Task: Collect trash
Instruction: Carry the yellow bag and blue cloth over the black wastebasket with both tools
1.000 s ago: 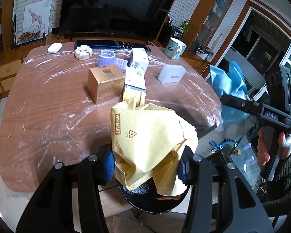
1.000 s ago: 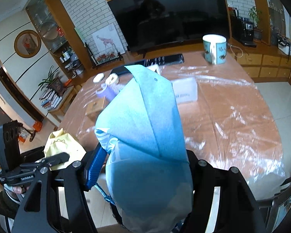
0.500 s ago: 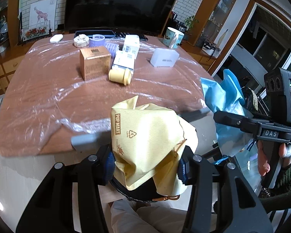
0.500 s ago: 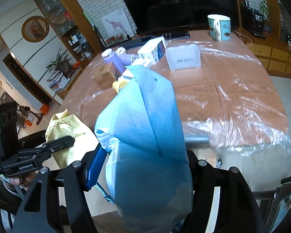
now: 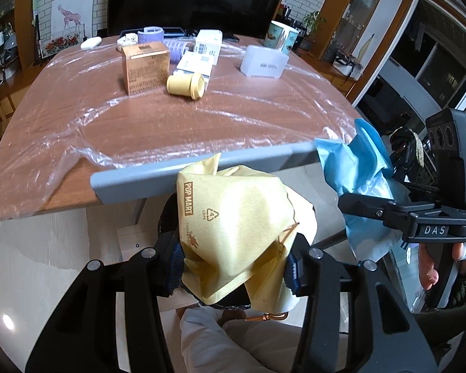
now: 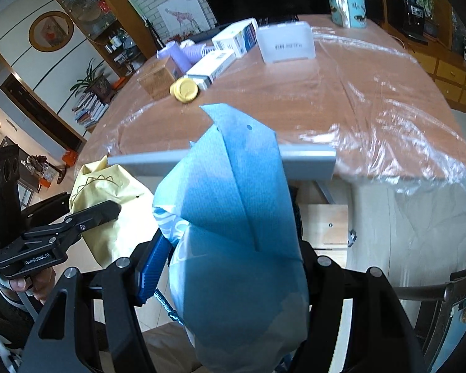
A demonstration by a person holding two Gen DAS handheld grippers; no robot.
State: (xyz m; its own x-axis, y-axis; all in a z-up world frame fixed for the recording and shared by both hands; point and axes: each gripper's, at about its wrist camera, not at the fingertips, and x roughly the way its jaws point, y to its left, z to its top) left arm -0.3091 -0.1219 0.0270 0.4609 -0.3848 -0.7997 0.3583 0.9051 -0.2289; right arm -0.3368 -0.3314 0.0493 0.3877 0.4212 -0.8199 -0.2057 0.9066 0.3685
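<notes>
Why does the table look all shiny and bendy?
Left wrist view: daylight glares off the crinkled clear plastic sheet on the brown wooden table; the fisheye lens curves its edges. Right wrist view: same white glare, same bending.

I see 2 crumpled bags off the bench's (image 5: 202, 168) near edge: a yellow POP MART bag (image 5: 236, 230) and, right of it, a blue bag (image 6: 233, 217).
</notes>
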